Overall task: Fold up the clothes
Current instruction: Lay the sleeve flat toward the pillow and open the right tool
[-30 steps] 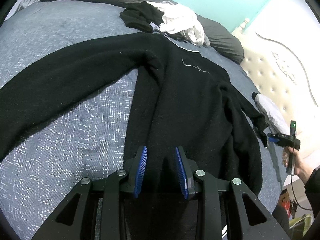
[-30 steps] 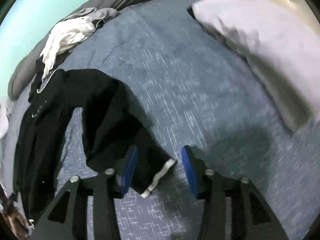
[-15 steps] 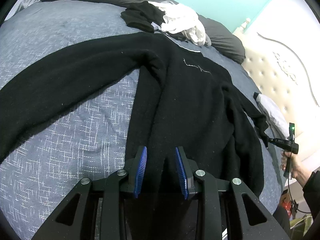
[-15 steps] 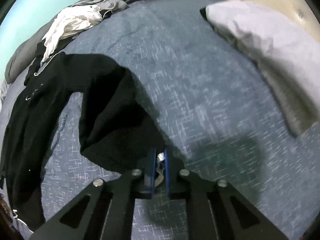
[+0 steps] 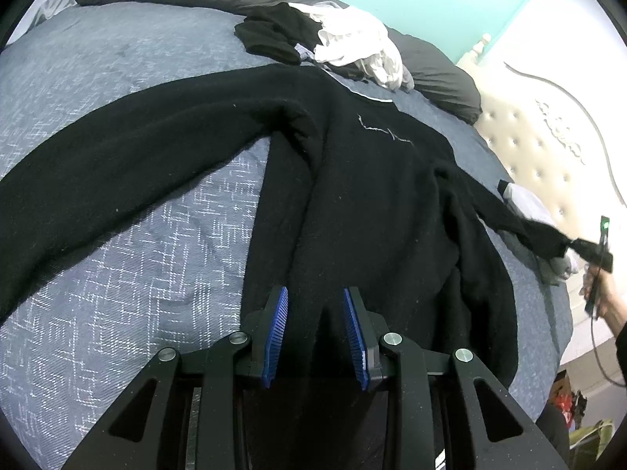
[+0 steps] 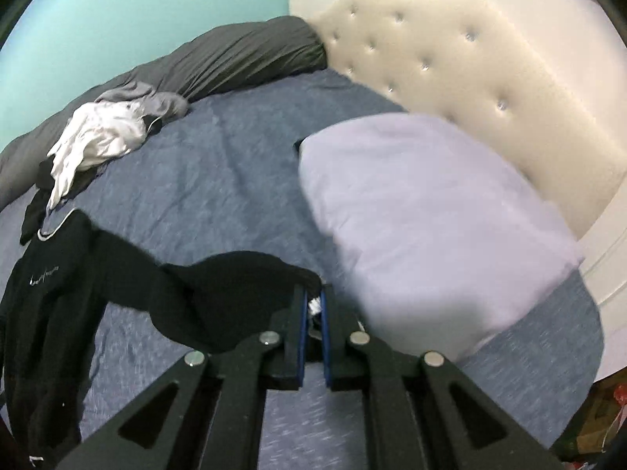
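Your left gripper: narrow, pinching the black sweater hem at the bed edge | your right gripper: clamped on its sleeve cuff

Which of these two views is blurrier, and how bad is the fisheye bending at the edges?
Right wrist view: motion-smeared, most on the pale pillow and the bedspread; the right gripper itself stays sharp. Left wrist view: crisp across the black sweater, soft only at the far sleeve end. Both: dark round corners, and the headboard curves strongly near the rim.
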The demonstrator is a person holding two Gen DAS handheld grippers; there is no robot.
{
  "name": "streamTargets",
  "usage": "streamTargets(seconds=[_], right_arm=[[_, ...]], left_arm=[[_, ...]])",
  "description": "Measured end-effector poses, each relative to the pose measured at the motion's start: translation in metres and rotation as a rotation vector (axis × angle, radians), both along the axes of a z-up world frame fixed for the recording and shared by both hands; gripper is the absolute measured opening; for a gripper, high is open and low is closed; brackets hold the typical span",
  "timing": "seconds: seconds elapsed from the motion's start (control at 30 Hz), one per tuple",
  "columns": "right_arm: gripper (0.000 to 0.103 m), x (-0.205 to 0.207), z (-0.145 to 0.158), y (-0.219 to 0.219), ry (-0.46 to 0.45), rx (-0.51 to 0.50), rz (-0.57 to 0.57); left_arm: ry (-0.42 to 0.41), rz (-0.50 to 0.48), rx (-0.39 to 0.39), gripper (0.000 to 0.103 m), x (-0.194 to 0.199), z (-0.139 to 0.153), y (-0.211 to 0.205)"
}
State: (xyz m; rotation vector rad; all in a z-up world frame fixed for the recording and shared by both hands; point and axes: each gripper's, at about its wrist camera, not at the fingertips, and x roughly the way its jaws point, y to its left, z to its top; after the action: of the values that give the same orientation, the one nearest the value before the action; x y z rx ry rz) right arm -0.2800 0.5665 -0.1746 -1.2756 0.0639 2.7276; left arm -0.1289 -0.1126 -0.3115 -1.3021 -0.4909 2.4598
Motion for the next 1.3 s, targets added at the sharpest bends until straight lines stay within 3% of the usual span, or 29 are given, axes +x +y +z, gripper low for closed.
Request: streamTargets(seconds=[0.63,0.8,1.0,1.13,1.27,1.3], right_arm=[[0.005,-0.063,0.033,0.071,0.031,-0.013,-0.117],[0.006,-0.084,0.006,0.078,-0.066,-0.026,-0.145],[0.006,-0.085,-0.022,0.079,-0.100,-0.086,-0.130],[0.007,-0.083,-0.022,0.080,-0.095,-0.089,-0.130],[0.015,-0.076,-0.011,0.072,-0.063,-0.063,-0.138],[0.023,-0.072,-0.005,0.070,-0.038,-0.047,-0.146]], left_arm=[[-0.017,-0.017,-0.057,0.032,-0.009,-0.008,0.011],[-0.024,-0.014,-0.066,0.032,-0.009,-0.010,0.011],[-0.022,-0.016,-0.068,0.032,-0.012,-0.010,0.012],[-0.020,-0.020,-0.070,0.032,-0.011,-0.009,0.014],[-0.013,-0.013,-0.064,0.032,-0.010,-0.005,0.012],[-0.010,-0.012,-0.063,0.032,-0.009,-0.004,0.011]])
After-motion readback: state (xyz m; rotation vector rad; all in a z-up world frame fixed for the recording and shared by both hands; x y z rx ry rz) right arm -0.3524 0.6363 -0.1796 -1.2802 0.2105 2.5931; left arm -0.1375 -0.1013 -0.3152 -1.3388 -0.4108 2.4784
